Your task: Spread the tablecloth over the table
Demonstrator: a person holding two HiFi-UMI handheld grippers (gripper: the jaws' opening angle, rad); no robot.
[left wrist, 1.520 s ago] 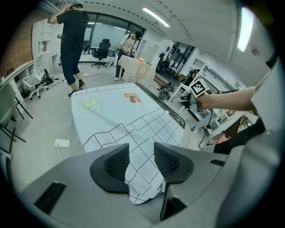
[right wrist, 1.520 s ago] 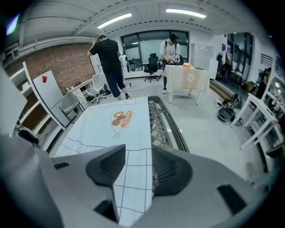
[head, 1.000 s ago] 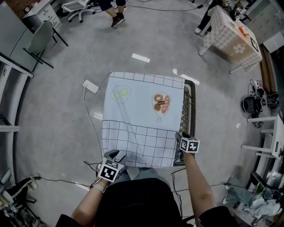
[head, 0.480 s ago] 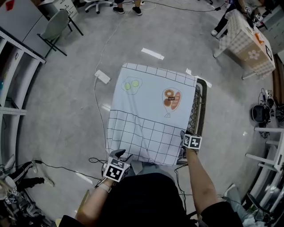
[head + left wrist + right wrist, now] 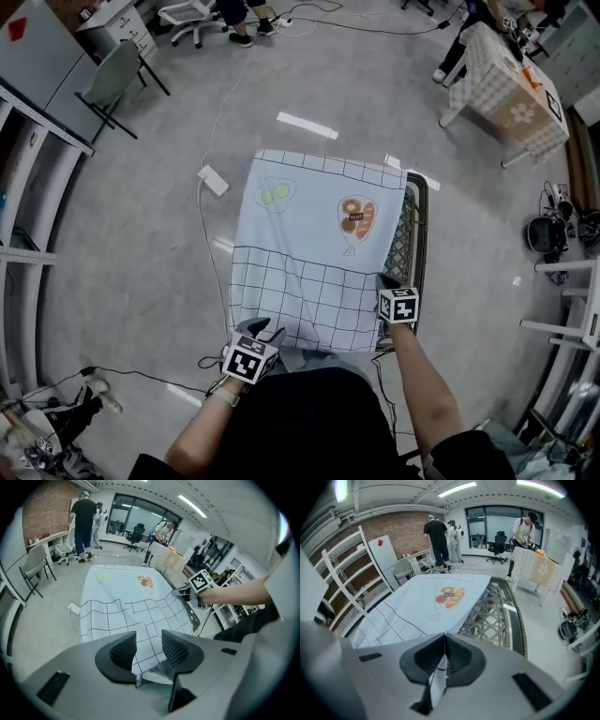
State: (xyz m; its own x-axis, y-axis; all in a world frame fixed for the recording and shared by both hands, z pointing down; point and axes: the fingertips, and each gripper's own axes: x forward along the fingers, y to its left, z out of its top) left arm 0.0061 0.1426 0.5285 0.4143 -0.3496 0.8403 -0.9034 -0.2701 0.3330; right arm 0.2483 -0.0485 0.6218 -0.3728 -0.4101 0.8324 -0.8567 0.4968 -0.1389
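- At five o'clock, the right gripper (image 5: 444, 639) has just clamped shut on the tablecloth (image 5: 309, 253) hem.
- At seven o'clock, the left gripper (image 5: 149, 651) gapes, holding nothing.
- Pull gently toward three o'clock to cover the bare table (image 5: 412, 234).

Looks like an open-plan lab or office workspace. Bare concrete floor (image 5: 122, 216) with a power strip (image 5: 214, 180) lying well ahead of the left jaws. Far beyond the right jaws: a swivel chair (image 5: 500, 541), glazed partitions (image 5: 487, 520), brick wall (image 5: 405, 529), white shelving (image 5: 344, 581). Strip lights (image 5: 457, 488) overhead.
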